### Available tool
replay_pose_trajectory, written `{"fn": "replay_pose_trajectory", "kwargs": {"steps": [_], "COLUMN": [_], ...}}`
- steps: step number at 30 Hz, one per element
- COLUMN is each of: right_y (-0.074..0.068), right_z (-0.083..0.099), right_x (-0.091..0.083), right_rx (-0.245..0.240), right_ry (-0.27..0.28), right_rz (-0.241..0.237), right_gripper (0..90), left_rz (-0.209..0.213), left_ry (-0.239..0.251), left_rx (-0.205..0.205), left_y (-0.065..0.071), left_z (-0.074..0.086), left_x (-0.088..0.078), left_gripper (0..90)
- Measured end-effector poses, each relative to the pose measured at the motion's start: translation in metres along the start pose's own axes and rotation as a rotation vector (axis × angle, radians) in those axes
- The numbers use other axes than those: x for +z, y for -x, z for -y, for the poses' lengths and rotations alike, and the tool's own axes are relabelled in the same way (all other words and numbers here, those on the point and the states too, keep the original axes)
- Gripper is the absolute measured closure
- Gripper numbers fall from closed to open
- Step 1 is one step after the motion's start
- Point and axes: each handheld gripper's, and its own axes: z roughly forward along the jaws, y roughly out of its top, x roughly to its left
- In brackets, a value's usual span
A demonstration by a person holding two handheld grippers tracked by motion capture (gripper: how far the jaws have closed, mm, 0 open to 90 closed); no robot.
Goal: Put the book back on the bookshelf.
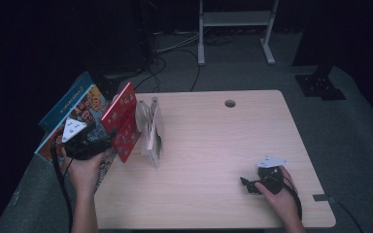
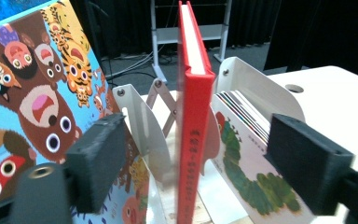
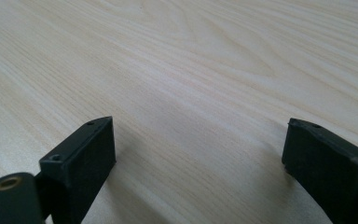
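Far left, a big blue animal picture book leans off the desk's edge, and just beside it my left gripper stands wide open, the red hardback upright between its jaws with neither pad touching it. The book sits in a slot of the white metal book rack, spine towards me, tilted a little in the high view. I judge it stiff and fairly light: hard boards that won't bend under the pads, but a glossy cover that could slip if I pinch it too lightly. The spine is the place to take it, about mid-height, pads flat on the two covers so the pages stay shut; grab near the top and it will likely swing and knock the rack's thin dividers. Next slot along holds a caterpillar picture book, a thinner one, close enough that my right-hand jaw must stay clear of its cover. Across the bare wood, well apart from all that, my right gripper rests low at the desk's near right corner, jaws spread and empty, nothing but wood grain between them.
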Motion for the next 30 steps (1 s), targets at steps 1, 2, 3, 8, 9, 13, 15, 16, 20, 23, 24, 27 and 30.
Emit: {"fn": "replay_pose_trajectory", "kwargs": {"steps": [1, 2, 3, 8, 9, 13, 15, 16, 20, 23, 24, 27, 30], "right_y": [0.0, 0.0, 0.0, 0.0, 0.0, 0.0, 0.0, 0.0, 0.0, -0.001, -0.001, -0.001, -0.001], "right_z": [0.0, 0.0, 0.0, 0.0, 0.0, 0.0, 0.0, 0.0, 0.0, 0.0, 0.0, 0.0, 0.0], "right_x": [0.0, 0.0, 0.0, 0.0, 0.0, 0.0, 0.0, 0.0, 0.0, 0.0, 0.0, 0.0, 0.0], "right_rx": [-0.001, -0.001, -0.001, -0.001, -0.001, -0.001, -0.001, -0.001, -0.001, 0.003, 0.005, 0.006, 0.006], "right_ry": [0.0, 0.0, 0.0, 0.0, -0.001, 0.0, 0.0, -0.001, -0.001, 0.0, 0.0, 0.0, 0.0], "right_rz": [0.0, 0.0, 0.0, 0.0, 0.0, 0.0, 0.0, 0.0, 0.0, 0.006, 0.009, 0.009, 0.009], "right_gripper": [8.6, 8.6, 8.6, 8.6, 8.6, 8.6, 8.6, 8.6, 8.6, 8.7, 8.7, 8.7, 8.7], "left_rz": [0.0, 0.0, 0.005, 0.008, 0.012, 0.021, 0.024, 0.028, 0.037, 0.036, 0.035, 0.037, 0.044], "left_ry": [0.003, 0.003, -0.002, 0.01, 0.004, -0.008, -0.007, -0.005, 0.004, 0.014, 0.015, 0.017, 0.02], "left_rx": [0.003, 0.003, 0.003, 0.011, 0.009, 0.021, 0.019, 0.016, 0.001, -0.004, -0.002, -0.006, -0.014], "left_y": [0.0, 0.001, 0.002, 0.006, 0.007, 0.01, 0.011, 0.011, 0.011, 0.01, 0.01, 0.011, 0.011], "left_z": [0.001, 0.002, 0.003, 0.011, 0.012, 0.016, 0.018, 0.019, 0.022, 0.022, 0.022, 0.023, 0.024], "left_x": [-0.002, -0.004, -0.006, -0.017, -0.019, -0.026, -0.029, -0.031, -0.036, -0.039, -0.039, -0.04, -0.041], "left_gripper": [16.9, 14.1, 11.2, 5.7, 3.8, 1.4, 0.8, 0.7, 0.8, 0.7, 0.7, 0.8, 0.8]}}
